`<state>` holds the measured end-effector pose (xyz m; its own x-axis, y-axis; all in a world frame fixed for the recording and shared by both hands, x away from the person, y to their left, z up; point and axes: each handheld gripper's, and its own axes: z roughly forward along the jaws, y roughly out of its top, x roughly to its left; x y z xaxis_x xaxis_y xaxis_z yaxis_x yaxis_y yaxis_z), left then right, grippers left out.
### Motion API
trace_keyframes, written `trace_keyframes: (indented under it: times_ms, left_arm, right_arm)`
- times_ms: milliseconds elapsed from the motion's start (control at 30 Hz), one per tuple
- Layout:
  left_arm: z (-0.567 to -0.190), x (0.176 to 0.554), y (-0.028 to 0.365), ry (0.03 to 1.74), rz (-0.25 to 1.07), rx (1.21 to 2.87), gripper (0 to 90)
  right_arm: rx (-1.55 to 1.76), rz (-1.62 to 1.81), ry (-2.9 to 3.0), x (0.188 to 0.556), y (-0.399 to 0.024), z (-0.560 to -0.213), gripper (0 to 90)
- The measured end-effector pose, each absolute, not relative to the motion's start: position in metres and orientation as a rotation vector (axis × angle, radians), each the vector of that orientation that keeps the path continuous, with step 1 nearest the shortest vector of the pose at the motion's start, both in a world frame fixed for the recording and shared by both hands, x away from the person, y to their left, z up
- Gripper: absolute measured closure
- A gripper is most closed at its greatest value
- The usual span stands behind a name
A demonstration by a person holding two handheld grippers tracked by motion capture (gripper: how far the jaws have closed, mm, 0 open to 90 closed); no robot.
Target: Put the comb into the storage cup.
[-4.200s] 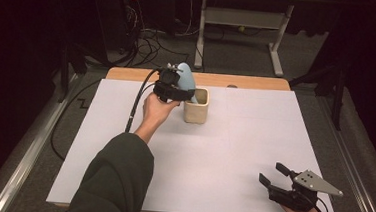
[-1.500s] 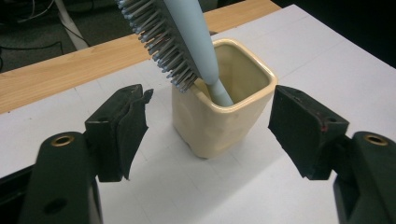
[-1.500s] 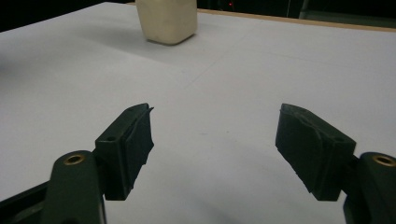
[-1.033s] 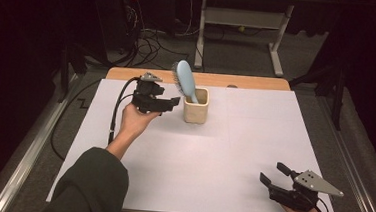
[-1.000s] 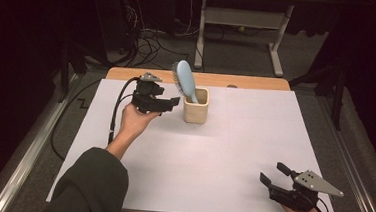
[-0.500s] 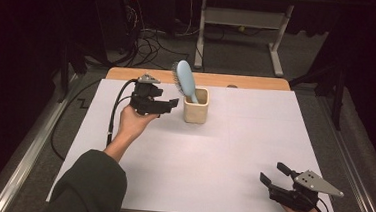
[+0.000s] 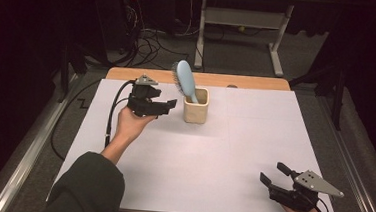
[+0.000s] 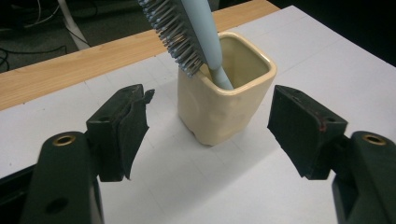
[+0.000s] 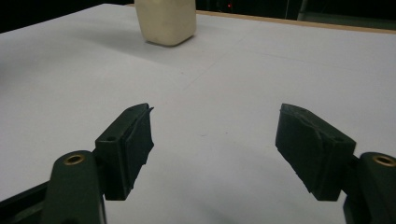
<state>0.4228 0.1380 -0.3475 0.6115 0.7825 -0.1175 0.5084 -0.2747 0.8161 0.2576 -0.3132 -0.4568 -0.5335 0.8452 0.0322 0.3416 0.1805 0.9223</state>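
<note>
A light blue hairbrush (image 7: 184, 80) stands handle-down in a cream square cup (image 7: 196, 106) at the back middle of the white table. It leans left, its bristles (image 8: 173, 32) facing left. My left gripper (image 7: 168, 106) hovers just left of the cup, open, with nothing between its jaws. In the left gripper view the cup (image 8: 224, 95) sits a little beyond the open gripper (image 8: 210, 128). My right gripper (image 7: 273, 174) rests open near the front right corner, pointing toward the cup (image 9: 166, 21); its jaws stand wide apart and hold nothing (image 9: 215, 147).
The white sheet (image 7: 222, 158) covers the table, with a wooden strip (image 7: 258, 83) along the far edge. A black cable (image 7: 111, 118) trails from the left gripper. Beyond the table are floor cables and a desk frame (image 7: 242, 19).
Since the earliest frame the left gripper has let go of the brush in the cup and drawn back to the left. Over the last second nothing visibly moves.
</note>
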Motion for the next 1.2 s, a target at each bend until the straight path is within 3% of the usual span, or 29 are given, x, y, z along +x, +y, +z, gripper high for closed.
trace_keyframes:
  times_ms: [1200]
  left_arm:
    - [-0.355, 0.401, 0.155, 1.010, 0.400, 1.941, 28.9]
  right_arm:
    - [1.111, 1.336, 1.967, 0.257, -0.313, -0.457, 27.7]
